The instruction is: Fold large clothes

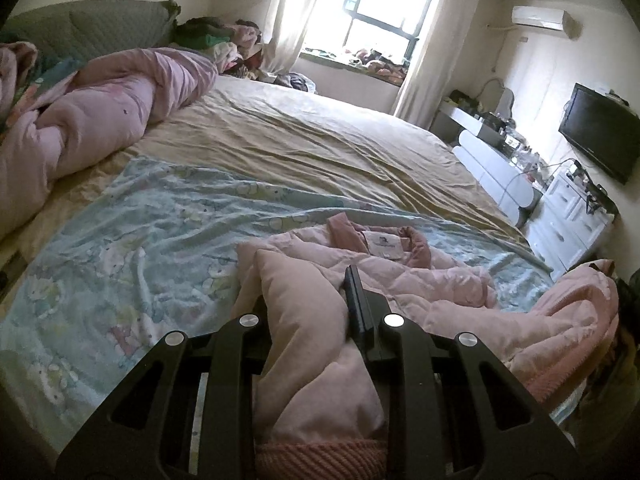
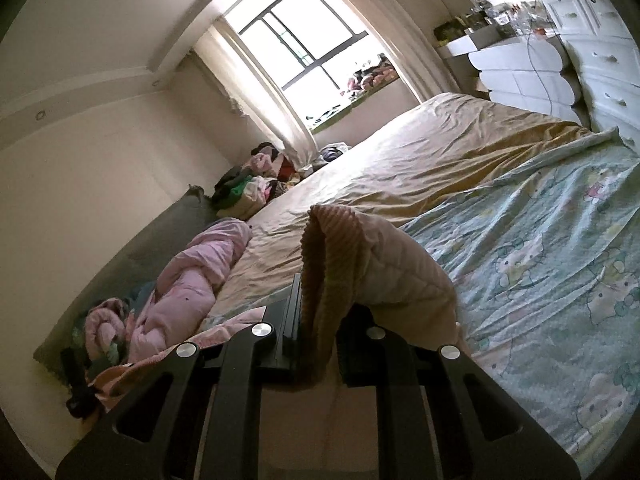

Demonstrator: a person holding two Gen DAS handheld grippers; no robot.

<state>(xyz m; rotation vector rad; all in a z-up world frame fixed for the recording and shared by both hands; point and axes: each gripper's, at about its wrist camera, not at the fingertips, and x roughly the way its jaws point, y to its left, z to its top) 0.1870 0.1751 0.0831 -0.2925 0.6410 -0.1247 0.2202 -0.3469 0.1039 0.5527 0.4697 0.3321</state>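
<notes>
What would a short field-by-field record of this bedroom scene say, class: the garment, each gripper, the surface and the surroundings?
garment: pink padded jacket, crumpled on the bed, collar label facing up
left gripper: shut on a fold of the jacket
right gripper: shut on the jacket's ribbed hem, lifted off the bed
surface: cartoon-print blue sheet over a tan bedspread
also on bed: pink quilt, bunched near the headboard
surroundings: window with curtains, television, white dresser
</notes>
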